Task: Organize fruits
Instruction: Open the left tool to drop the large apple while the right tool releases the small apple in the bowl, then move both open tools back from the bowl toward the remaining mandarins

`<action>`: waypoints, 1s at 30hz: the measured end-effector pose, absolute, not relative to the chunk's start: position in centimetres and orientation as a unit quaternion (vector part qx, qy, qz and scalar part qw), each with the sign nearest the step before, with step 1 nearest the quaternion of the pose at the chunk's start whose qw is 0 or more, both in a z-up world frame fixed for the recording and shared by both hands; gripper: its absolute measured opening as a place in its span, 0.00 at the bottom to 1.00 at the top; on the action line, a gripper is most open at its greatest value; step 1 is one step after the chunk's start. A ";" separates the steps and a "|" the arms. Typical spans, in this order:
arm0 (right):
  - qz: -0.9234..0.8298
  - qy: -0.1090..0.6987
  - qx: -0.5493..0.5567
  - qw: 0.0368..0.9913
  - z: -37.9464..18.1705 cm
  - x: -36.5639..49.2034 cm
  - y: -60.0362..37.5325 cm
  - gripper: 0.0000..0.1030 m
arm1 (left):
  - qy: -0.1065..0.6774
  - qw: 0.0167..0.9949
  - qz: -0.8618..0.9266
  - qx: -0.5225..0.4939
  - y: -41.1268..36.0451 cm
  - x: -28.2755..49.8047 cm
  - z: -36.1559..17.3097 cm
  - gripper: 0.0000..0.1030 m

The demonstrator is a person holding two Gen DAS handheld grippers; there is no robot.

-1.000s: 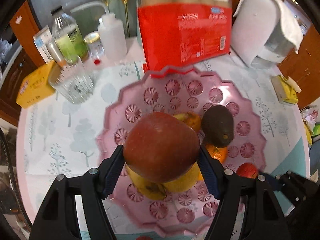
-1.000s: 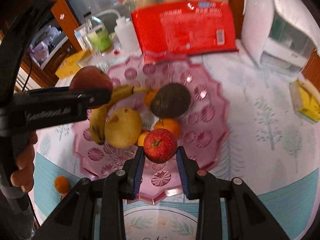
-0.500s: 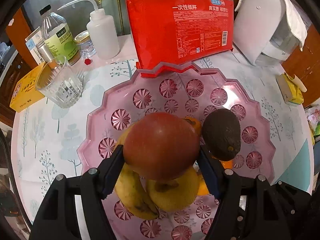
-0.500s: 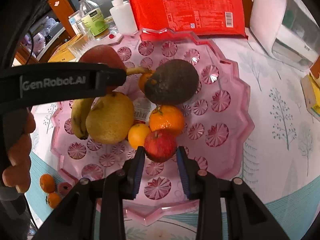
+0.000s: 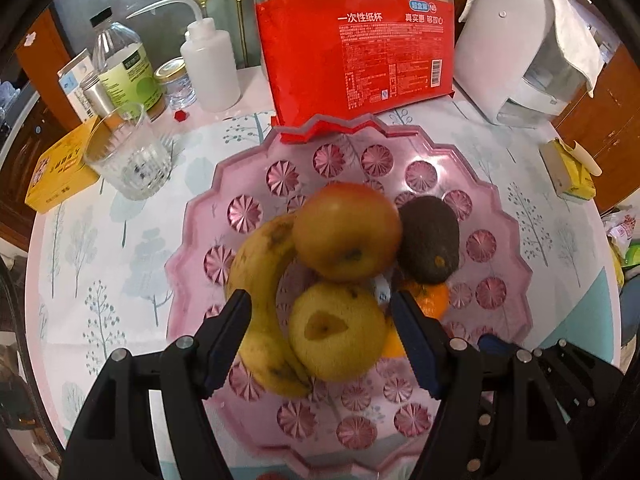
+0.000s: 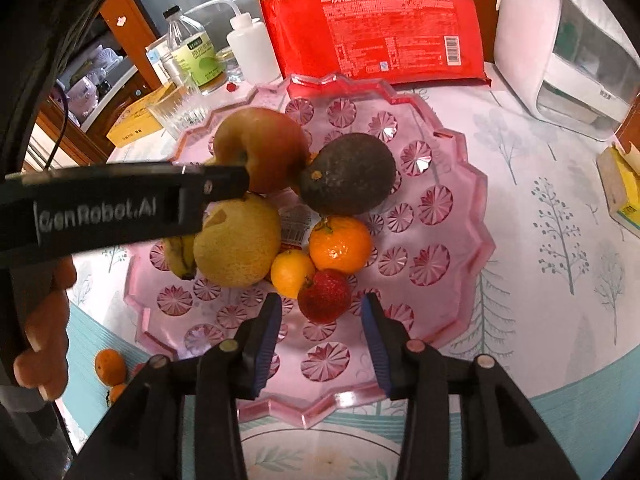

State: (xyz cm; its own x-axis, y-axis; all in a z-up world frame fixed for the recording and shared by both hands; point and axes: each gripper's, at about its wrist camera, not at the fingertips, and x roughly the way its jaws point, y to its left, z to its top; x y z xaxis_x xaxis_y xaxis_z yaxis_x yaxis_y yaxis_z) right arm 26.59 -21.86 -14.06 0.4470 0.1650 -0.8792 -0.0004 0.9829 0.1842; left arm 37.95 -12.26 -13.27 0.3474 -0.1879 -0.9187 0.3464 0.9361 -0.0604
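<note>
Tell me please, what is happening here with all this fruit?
A person with a claw in each hand is putting fruit on a pink tray. The right claw is opening around a small red apple lying on the tray. The left claw hangs open above the pile; a big apple sits free on top.

I'm watching my right gripper (image 6: 320, 308) opening over the pink tray's (image 6: 460, 280) near edge, the small red apple (image 6: 323, 295) lying free between its jaws, touching neither pad, just beside a small yellow citrus (image 6: 291, 273) and the orange (image 6: 340, 243).
</note>
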 end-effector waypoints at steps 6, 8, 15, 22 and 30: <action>0.049 0.513 0.071 0.854 -12.8 25.5 -21.4 0.41 | 0.547 0.820 -0.155 0.065 -10.6 35.8 -12.4 0.69; 0.048 0.510 0.072 0.856 -12.3 25.0 -21.3 0.41 | 0.546 0.821 -0.153 0.064 -10.0 35.0 -11.9 0.69; 0.042 0.494 0.067 0.866 -10.0 23.2 -20.9 0.41 | 0.534 0.830 -0.150 0.057 -8.0 32.3 -9.5 0.71; 0.032 0.475 0.074 0.876 -6.6 20.7 -20.7 0.41 | 0.521 0.838 -0.160 0.039 -5.9 28.9 -5.8 0.76; 0.032 0.445 0.080 0.892 -1.8 17.6 -20.3 0.41 | 0.487 0.858 -0.155 0.038 -3.3 24.3 -0.9 0.81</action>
State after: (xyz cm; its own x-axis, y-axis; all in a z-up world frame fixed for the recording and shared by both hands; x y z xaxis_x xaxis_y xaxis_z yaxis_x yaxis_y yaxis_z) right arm 17.56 -20.30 -1.82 0.6024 0.1278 -0.7879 0.0145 0.9852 0.1709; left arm 24.28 -3.31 -0.94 0.4766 -0.2295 -0.8487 0.3039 0.9488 -0.0859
